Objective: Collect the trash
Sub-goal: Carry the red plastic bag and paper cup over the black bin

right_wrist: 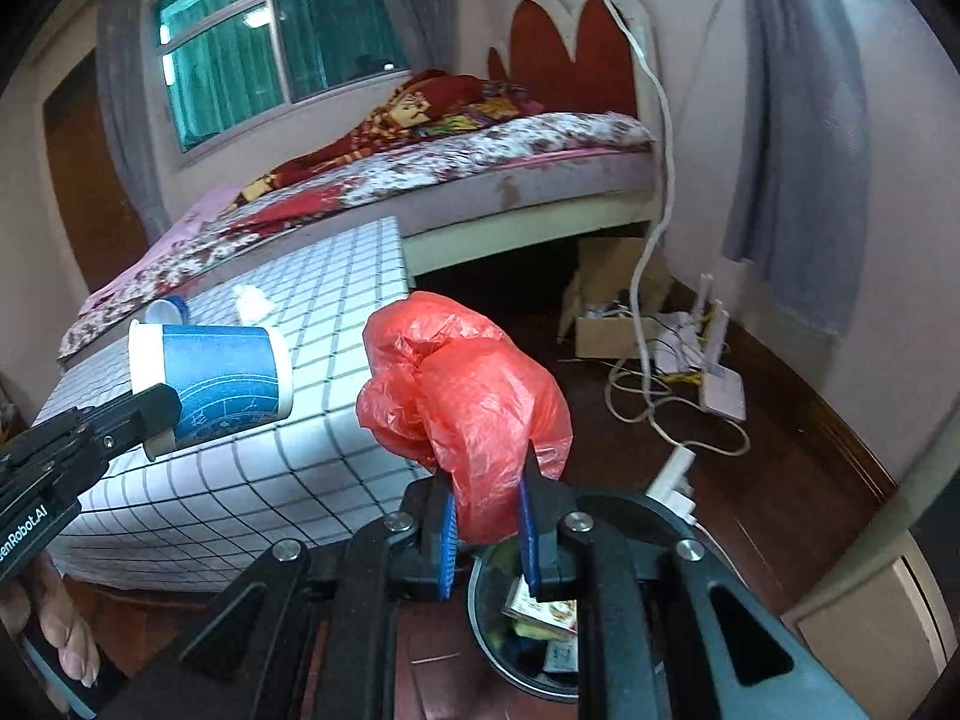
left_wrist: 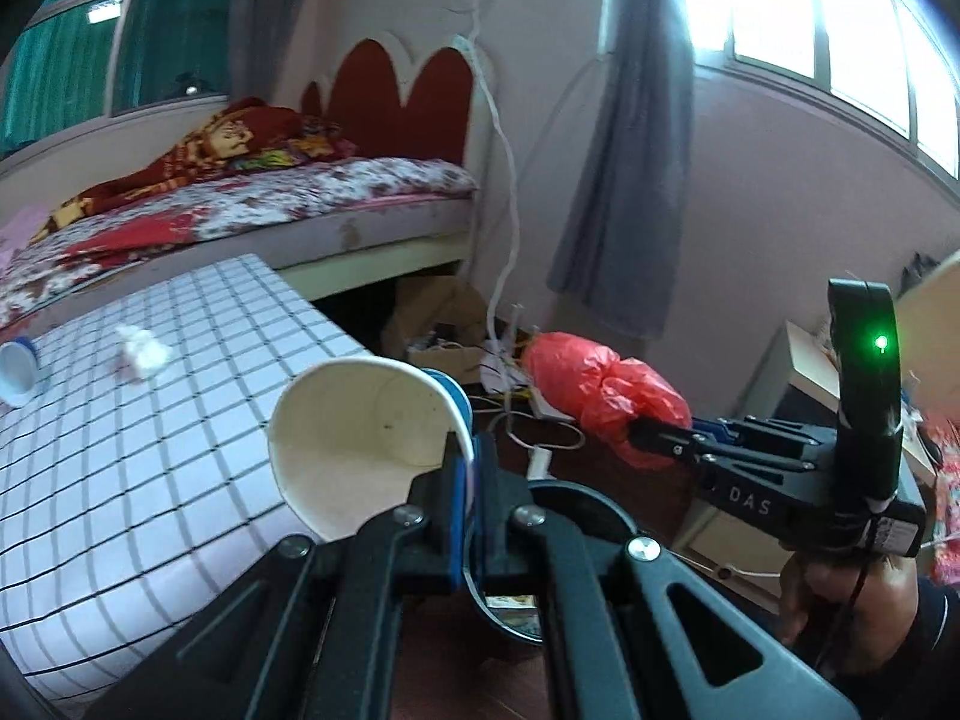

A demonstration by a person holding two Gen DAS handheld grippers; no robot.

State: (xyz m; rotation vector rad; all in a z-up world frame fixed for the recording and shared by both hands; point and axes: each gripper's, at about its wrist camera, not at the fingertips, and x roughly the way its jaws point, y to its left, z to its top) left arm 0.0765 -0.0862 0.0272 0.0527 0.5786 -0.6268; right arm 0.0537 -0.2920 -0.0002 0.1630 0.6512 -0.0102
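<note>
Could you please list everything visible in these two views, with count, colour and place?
paper cup: one, blue outside and white inside, clamped by its rim, lying sideways in the air
plastic bag: one, red, crumpled, pinched above the bin
bin: one, dark, round, on the floor below both grippers, wrappers inside
second cup: one, blue and white, on the table
tissue: one, white, crumpled, on the table
table: one, white with dark grid, beside the bed
bed: one, floral cover, red headboard
router: one, white, on the floor by the wall
left gripper: black, shut on the paper cup
right gripper: black, shut on the plastic bag
</note>
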